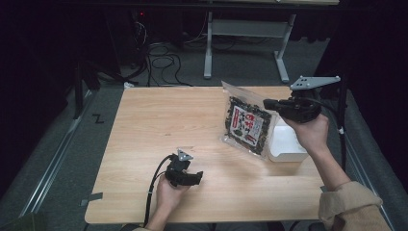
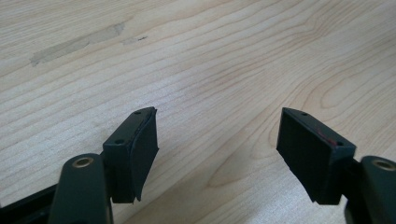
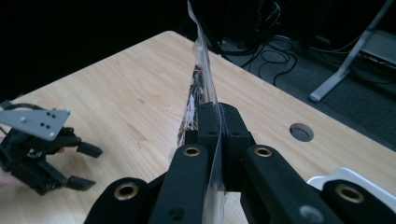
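On the wooden worktop (image 1: 144, 125) we see little around the work: one white shallow container (image 1: 285, 144) near the right edge, partly hidden behind the one clear snack packet (image 1: 248, 126), which stands in front of its left side and hangs above the board. We cannot tell whether anything lies in that container. The packet itself holds dark pieces behind a printed red and white label. Beyond the far edge of the worktop there is grey floor with black cables (image 1: 161, 62) and one grey metal table frame (image 1: 245, 43). We count two tools. Our right hand-held gripper (image 1: 268, 104) is lifted over the right part of the worktop with its jaws pressed together on the packet's edge; in the right gripper view the thin film (image 3: 201, 70) rises edge-on from between the closed pads (image 3: 208, 122). A round hole (image 3: 301, 132) in the board shows there too, past the jaws. Our left hand-held gripper (image 1: 196, 177) rests low near the front edge, well apart from the packet, its jaws parted with nothing between them; in the left gripper view we see bare wood grain between the two black pads (image 2: 142, 144)
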